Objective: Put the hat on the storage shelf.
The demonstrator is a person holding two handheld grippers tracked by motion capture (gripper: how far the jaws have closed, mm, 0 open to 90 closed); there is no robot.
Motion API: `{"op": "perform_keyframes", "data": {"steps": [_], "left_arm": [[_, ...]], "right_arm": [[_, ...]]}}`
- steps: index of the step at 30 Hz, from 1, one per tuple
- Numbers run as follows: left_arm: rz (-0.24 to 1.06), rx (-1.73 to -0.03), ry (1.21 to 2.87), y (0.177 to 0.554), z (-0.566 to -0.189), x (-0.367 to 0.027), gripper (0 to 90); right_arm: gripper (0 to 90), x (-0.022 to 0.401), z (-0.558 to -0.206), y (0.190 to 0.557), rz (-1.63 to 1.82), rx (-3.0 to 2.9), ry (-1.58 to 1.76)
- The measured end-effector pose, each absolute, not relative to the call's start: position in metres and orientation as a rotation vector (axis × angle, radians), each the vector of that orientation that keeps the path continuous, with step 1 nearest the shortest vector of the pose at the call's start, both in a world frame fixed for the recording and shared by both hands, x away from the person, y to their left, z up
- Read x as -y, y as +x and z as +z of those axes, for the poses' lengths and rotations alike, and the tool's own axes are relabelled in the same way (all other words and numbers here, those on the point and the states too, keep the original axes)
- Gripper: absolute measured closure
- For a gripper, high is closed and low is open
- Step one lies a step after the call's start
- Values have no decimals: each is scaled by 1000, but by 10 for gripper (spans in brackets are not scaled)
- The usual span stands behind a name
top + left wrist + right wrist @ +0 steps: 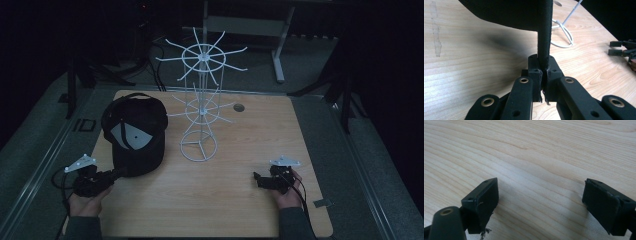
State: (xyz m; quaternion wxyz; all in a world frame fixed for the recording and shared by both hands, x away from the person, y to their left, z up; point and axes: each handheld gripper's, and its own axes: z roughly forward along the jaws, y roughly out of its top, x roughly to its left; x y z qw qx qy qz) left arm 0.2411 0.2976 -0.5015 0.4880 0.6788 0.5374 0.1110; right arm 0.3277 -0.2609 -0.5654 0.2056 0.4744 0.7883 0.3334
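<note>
A black baseball cap (135, 135) hangs just above the wooden table (225, 200) at its left, underside up, with a grey lining patch showing. My left gripper (117, 173) is shut on the edge of the cap's brim (544, 37); in the left gripper view both pads pinch the thin black rim between them. A white wire display stand (201, 100) with radiating hooks stands at the table's middle, just right of the cap. My right gripper (260, 180) rests at the right front of the table, open, its two pads (484, 202) wide apart over bare wood.
The stand's round wire base (564, 35) lies close beyond the cap in the left gripper view. A small dark hole (239, 107) marks the table's far side. Grey floor and dark frame legs surround the table.
</note>
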Motion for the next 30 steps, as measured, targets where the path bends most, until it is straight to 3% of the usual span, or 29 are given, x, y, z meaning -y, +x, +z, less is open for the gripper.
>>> {"op": "perform_keyframes", "data": {"steps": [30], "left_arm": [[404, -1301, 1652, 242, -479, -285, 862]], "right_arm": [[134, 261, -565, 328, 929, -2197, 1322]]}}
